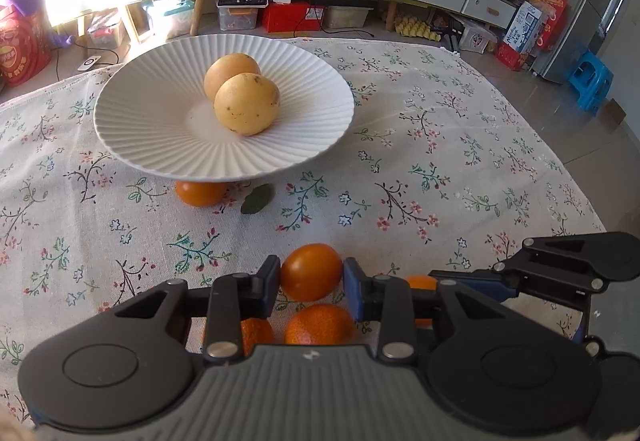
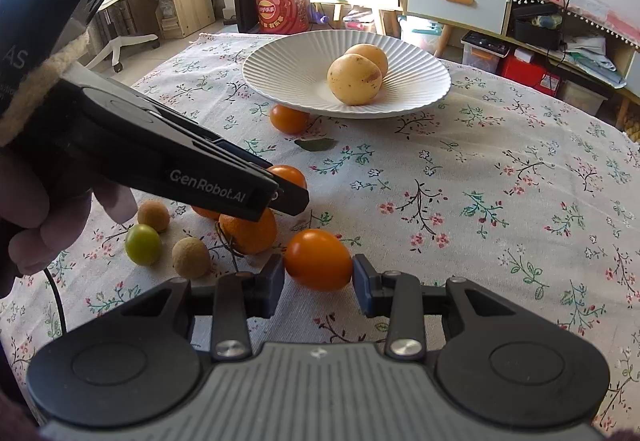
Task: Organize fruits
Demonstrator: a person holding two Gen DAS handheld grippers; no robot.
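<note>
A white ribbed plate (image 1: 132, 129) (image 2: 280, 81) holds two yellow round fruits (image 1: 246, 103) (image 2: 354, 79). My left gripper (image 1: 311, 279) is shut on a smooth orange fruit (image 1: 311, 277) just above the cloth; it also shows in the right wrist view (image 2: 280, 189), its fruit (image 2: 290, 173) partly hidden. My right gripper (image 2: 319, 275) has its pads against both sides of another smooth orange fruit (image 2: 319, 260), shut on it. A mandarin (image 1: 319, 325) (image 2: 248, 227) lies below the left gripper. One more orange fruit (image 1: 200, 193) (image 2: 289, 117) sits at the plate's near edge.
A green leaf (image 1: 258, 199) (image 2: 316, 144) lies on the floral tablecloth (image 1: 440, 161). A green fruit (image 2: 143, 244) and two small brown fruits (image 2: 191, 257) (image 2: 153, 216) lie at the left. Cabinets and boxes stand beyond the table's far edge.
</note>
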